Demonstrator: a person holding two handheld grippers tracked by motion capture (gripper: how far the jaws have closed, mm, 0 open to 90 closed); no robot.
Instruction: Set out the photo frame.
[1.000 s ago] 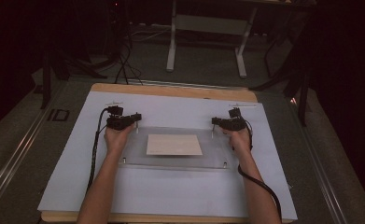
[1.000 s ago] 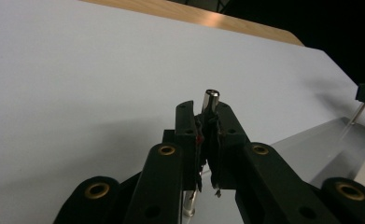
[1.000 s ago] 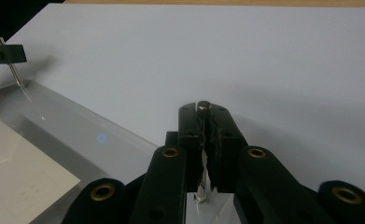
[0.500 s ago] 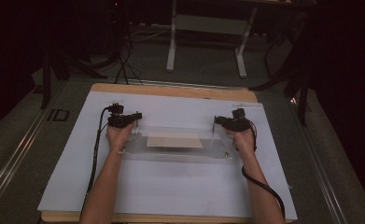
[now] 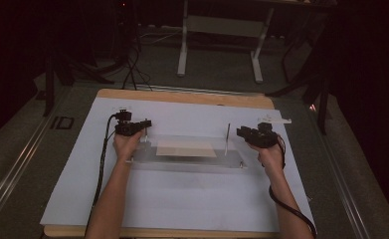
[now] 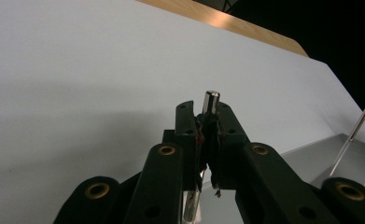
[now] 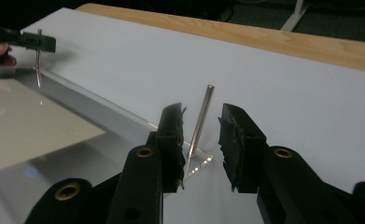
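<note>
Right gripper view, pin (image 7: 200,122) btwn released fingers (image 7: 234,140), just opening, left fingers (image 6: 186,122) grasping pin.

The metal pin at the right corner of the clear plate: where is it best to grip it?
Probably on the bare upper half of the pin, from the right side. It stands nearly upright, and the right gripper already has open jaws on either side of it.

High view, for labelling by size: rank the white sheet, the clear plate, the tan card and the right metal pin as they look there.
1. white sheet
2. clear plate
3. tan card
4. right metal pin, a thin upright sliver
</note>
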